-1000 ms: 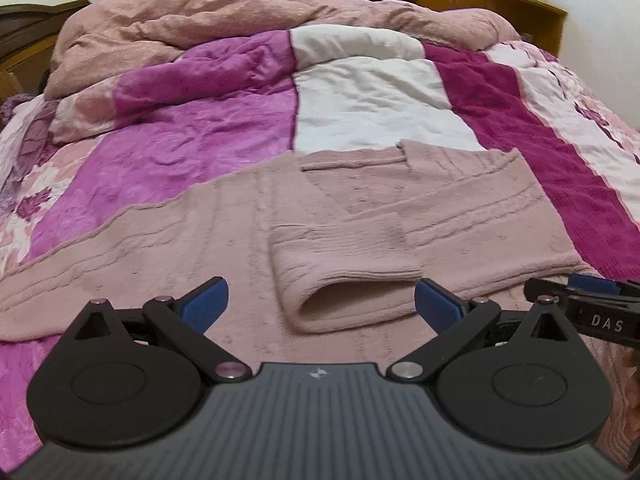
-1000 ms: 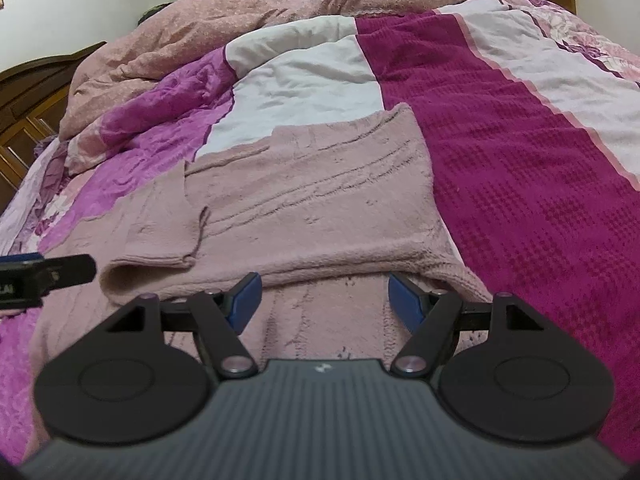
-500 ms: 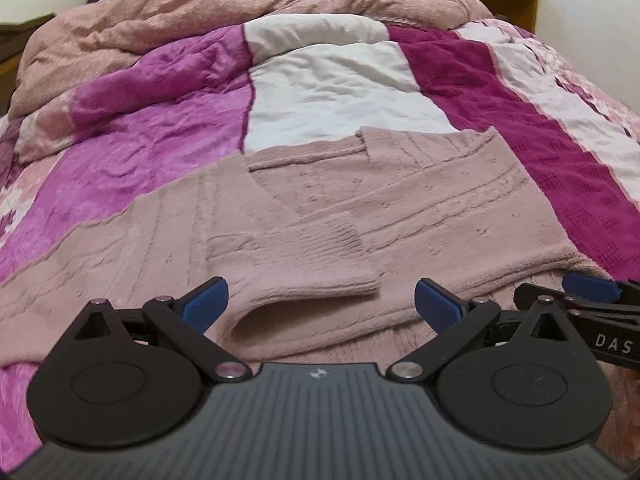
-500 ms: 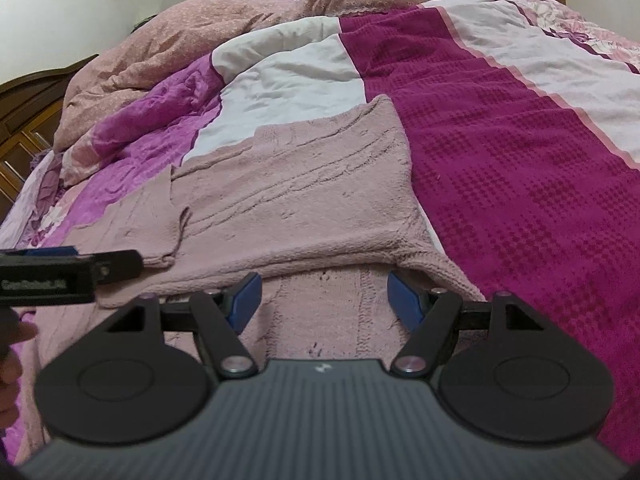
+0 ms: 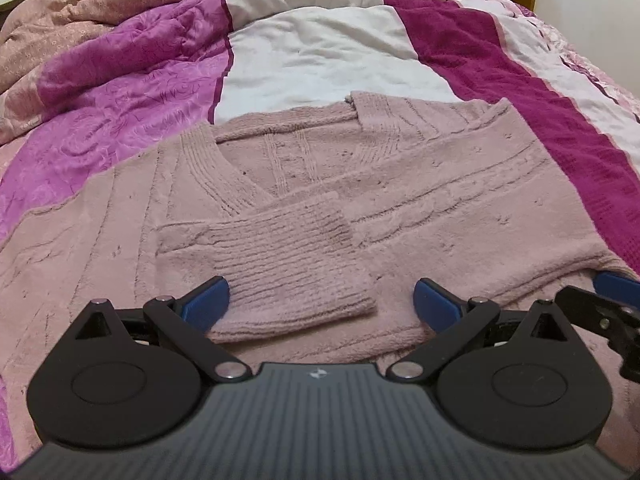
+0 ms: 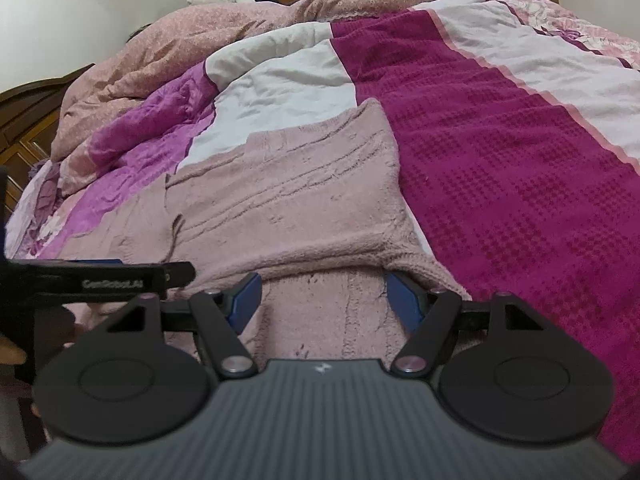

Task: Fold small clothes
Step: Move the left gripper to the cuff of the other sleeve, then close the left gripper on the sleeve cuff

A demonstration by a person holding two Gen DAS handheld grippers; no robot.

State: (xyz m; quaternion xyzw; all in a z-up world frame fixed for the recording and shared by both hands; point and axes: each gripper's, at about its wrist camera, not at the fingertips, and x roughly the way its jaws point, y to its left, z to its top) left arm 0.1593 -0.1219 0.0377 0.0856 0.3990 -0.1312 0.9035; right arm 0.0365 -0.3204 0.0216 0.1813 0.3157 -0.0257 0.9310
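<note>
Jaws stay spread — left gripper [image 5: 320,300] nearer sweater [image 5: 420,184] cuff.

Fuzzy dusty-pink cable-knit sweater [image 5: 420,184] lies flat right ahead of both claws, one ribbed-cuff sleeve [image 5: 280,256] folded across its chest.

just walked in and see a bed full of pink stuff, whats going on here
A person holding a gripper in each hand is folding a pink knit sweater spread on the bed's patchwork quilt. One sleeve is already folded across the chest. The left hand-held gripper is open, low over that sleeve's cuff. The right hand-held gripper is open too, at the sweater's folded right side, gripping nothing yet.
</note>
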